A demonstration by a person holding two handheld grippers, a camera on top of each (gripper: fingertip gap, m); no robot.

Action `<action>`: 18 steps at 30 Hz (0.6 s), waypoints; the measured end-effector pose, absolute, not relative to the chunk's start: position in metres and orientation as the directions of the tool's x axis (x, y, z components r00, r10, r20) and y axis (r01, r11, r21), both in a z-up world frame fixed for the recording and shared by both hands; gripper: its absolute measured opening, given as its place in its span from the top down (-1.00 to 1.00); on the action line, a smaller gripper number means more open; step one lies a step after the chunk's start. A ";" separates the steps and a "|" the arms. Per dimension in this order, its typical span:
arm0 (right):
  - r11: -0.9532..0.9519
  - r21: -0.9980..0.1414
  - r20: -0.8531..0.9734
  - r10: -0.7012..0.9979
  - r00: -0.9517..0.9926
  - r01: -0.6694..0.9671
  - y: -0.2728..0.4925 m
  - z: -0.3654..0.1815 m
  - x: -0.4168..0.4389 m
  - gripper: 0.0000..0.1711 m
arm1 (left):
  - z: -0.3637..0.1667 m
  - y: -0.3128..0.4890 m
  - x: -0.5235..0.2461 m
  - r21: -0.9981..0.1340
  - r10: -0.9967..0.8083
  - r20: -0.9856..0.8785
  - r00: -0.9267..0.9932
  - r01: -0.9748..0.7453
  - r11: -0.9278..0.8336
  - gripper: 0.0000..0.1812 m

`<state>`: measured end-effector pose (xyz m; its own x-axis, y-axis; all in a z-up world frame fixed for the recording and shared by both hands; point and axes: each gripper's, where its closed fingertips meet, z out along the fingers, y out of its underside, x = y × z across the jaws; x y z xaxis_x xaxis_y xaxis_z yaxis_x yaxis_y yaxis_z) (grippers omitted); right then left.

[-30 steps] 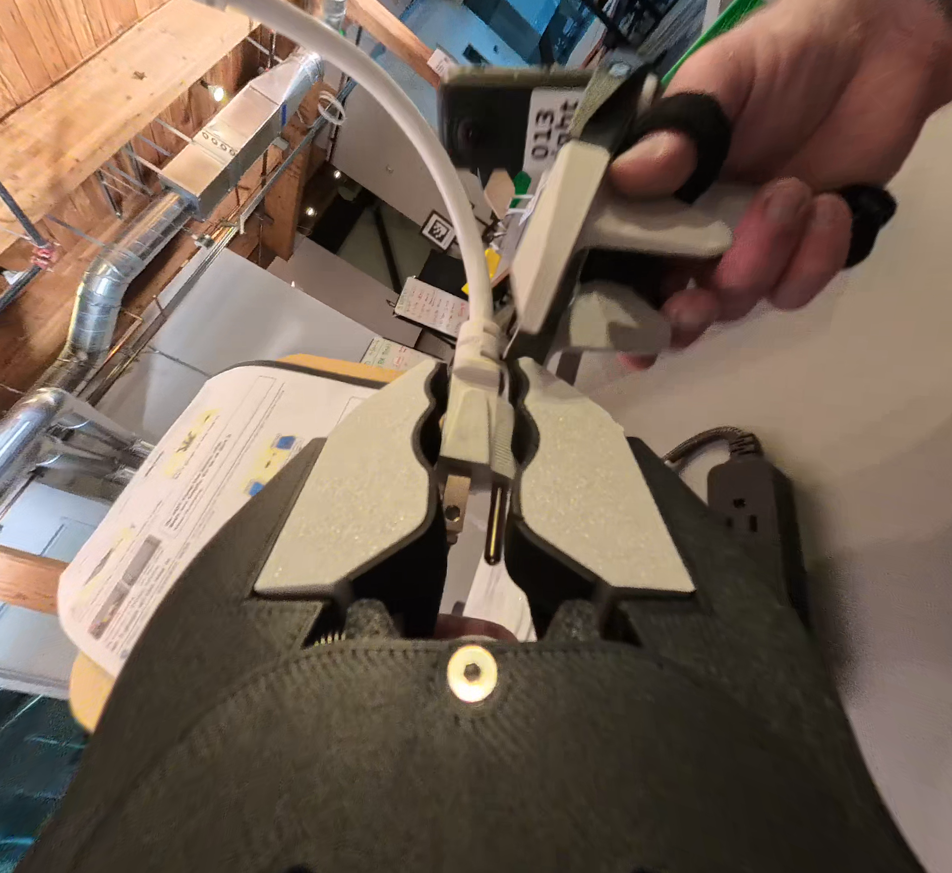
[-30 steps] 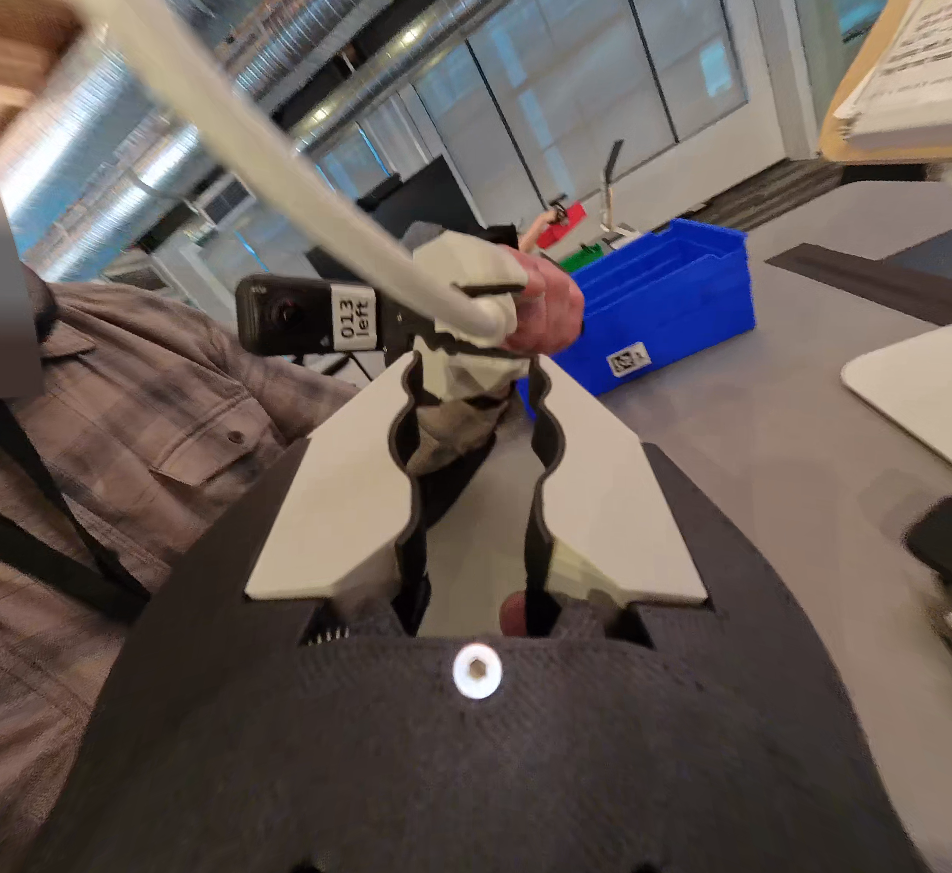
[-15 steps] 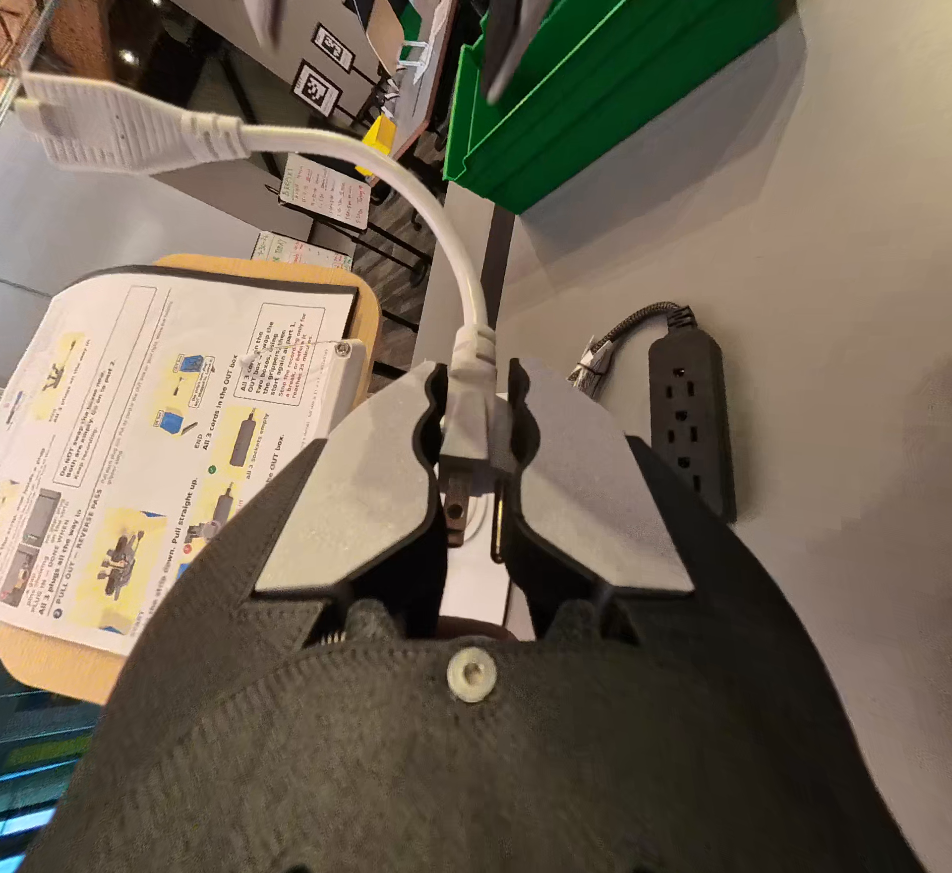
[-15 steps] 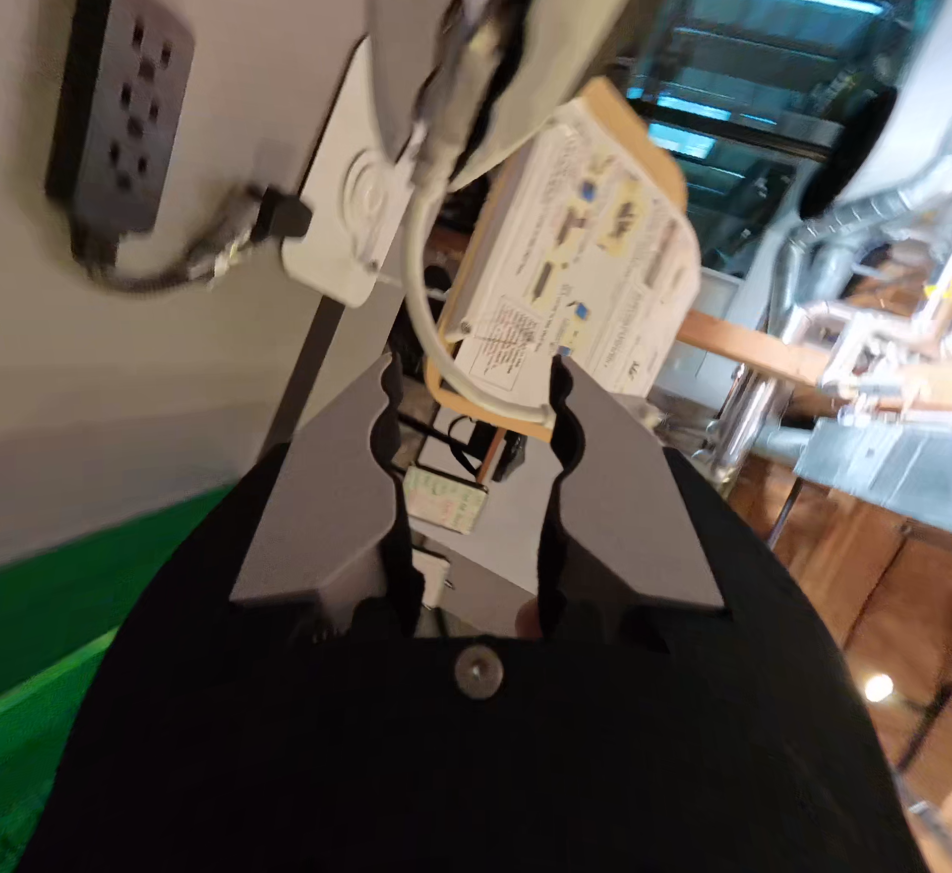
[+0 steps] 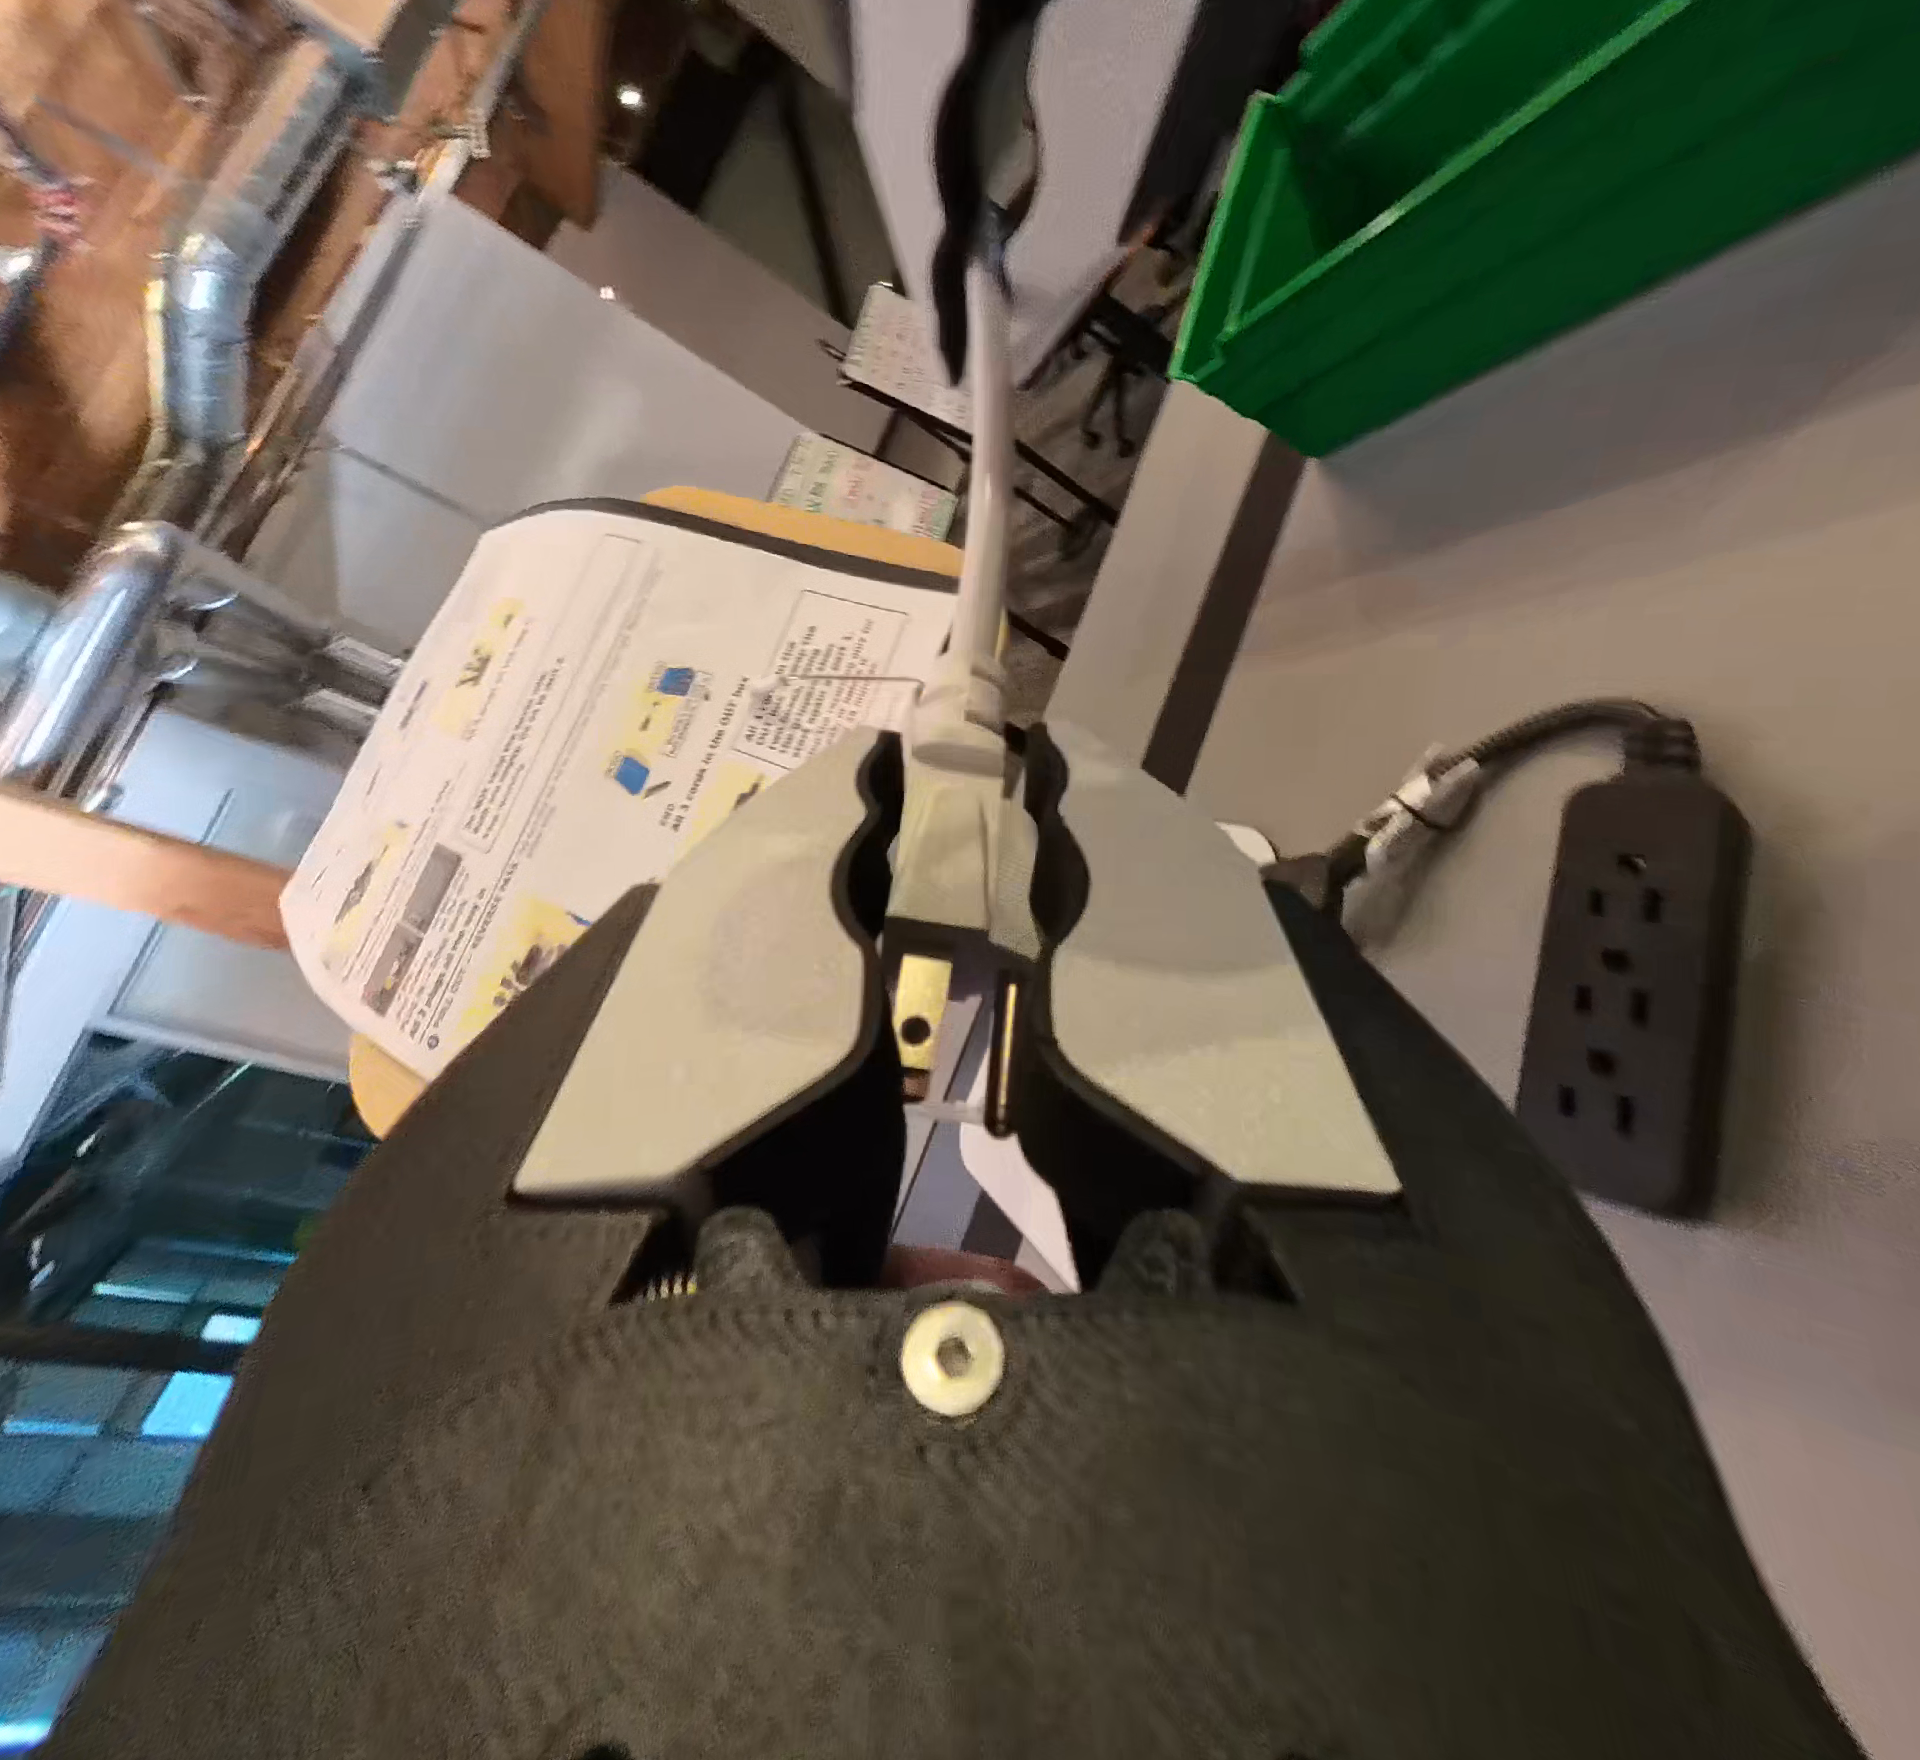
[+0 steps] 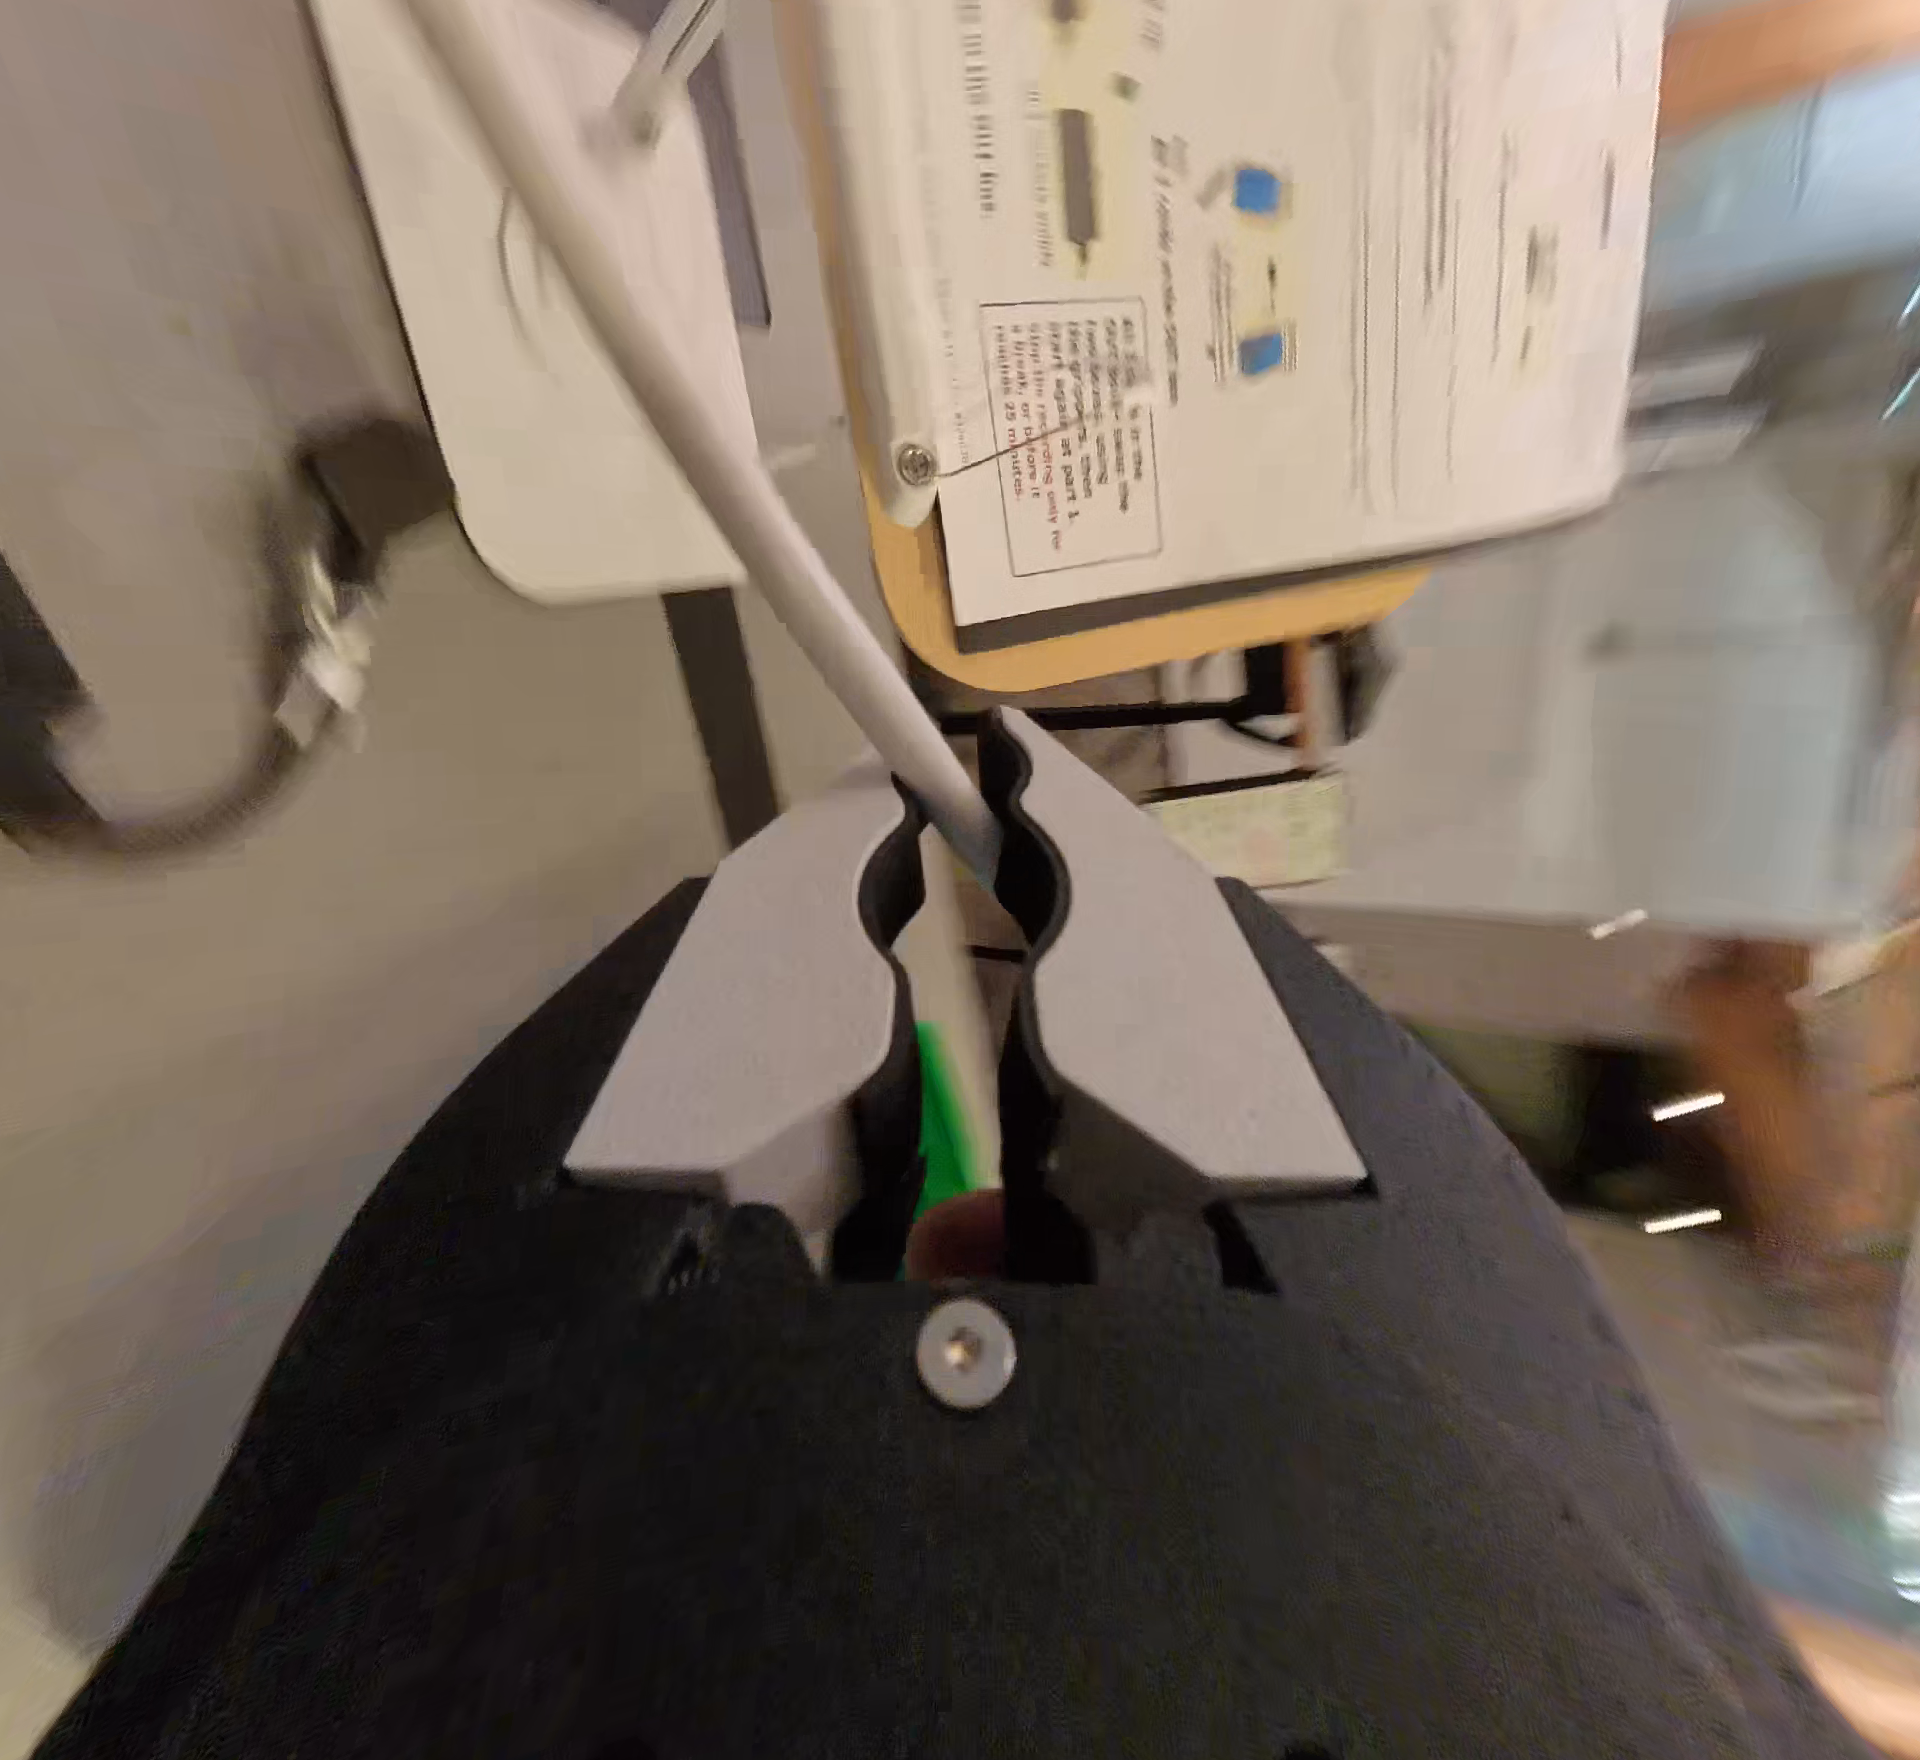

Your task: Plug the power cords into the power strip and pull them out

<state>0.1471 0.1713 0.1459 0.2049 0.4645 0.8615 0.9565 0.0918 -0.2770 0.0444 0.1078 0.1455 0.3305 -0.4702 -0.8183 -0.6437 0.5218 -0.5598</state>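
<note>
My left gripper (image 5: pixel 961 775) is shut on the white plug (image 5: pixel 956 837) of a white power cord (image 5: pixel 987 505), with the brass prongs pointing back toward the camera. The cord runs straight up from it to my right gripper, blurred at the top of the left wrist view (image 5: pixel 977 152). In the right wrist view my right gripper (image 6: pixel 956 775) is shut on the white cord (image 6: pixel 727 463), which passes between its fingertips. The black power strip (image 5: pixel 1621 993) lies flat on the grey table (image 5: pixel 1558 619) to the right of my left gripper, its sockets empty.
A green bin (image 5: pixel 1558 152) stands on the table beyond the strip. An instruction sheet on a wooden board (image 5: pixel 582 775) stands at the left; it also shows in the right wrist view (image 6: pixel 1299 204). A white flat pad (image 6: pixel 540 308) lies by the strip's braided cable (image 6: pixel 260 754).
My right gripper was open and has closed on the white cord. The cord, curved before, now runs straight between the two grippers. My left gripper still holds the plug.
</note>
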 end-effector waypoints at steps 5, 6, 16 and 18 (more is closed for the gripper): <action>-0.237 -0.914 0.148 0.562 0.814 0.330 0.165 0.112 0.136 0.94 | 0.158 0.111 0.054 -0.652 -0.411 -0.756 0.509 -0.534 0.538 0.76; -0.284 -0.933 0.028 0.552 0.834 0.219 0.163 0.104 0.133 0.94 | 0.156 0.111 0.057 -0.651 -0.395 -0.755 0.523 -0.533 0.540 0.76; -0.588 -0.731 -0.677 0.565 0.471 -0.346 0.129 0.079 0.052 1.00 | 0.156 0.125 0.047 -0.633 -0.266 -0.747 0.610 -0.528 0.567 0.75; -0.614 -0.702 -0.710 0.569 0.415 -0.361 0.123 0.082 0.037 1.00 | 0.154 0.130 0.042 -0.652 -0.293 -0.729 0.619 -0.497 0.573 0.76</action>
<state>0.0372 0.1228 0.0821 0.4150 0.5686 -0.7102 -0.3607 -0.6139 -0.7022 0.0417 0.1296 0.1542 0.6186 -0.2931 -0.7290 -0.4967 0.5731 -0.6518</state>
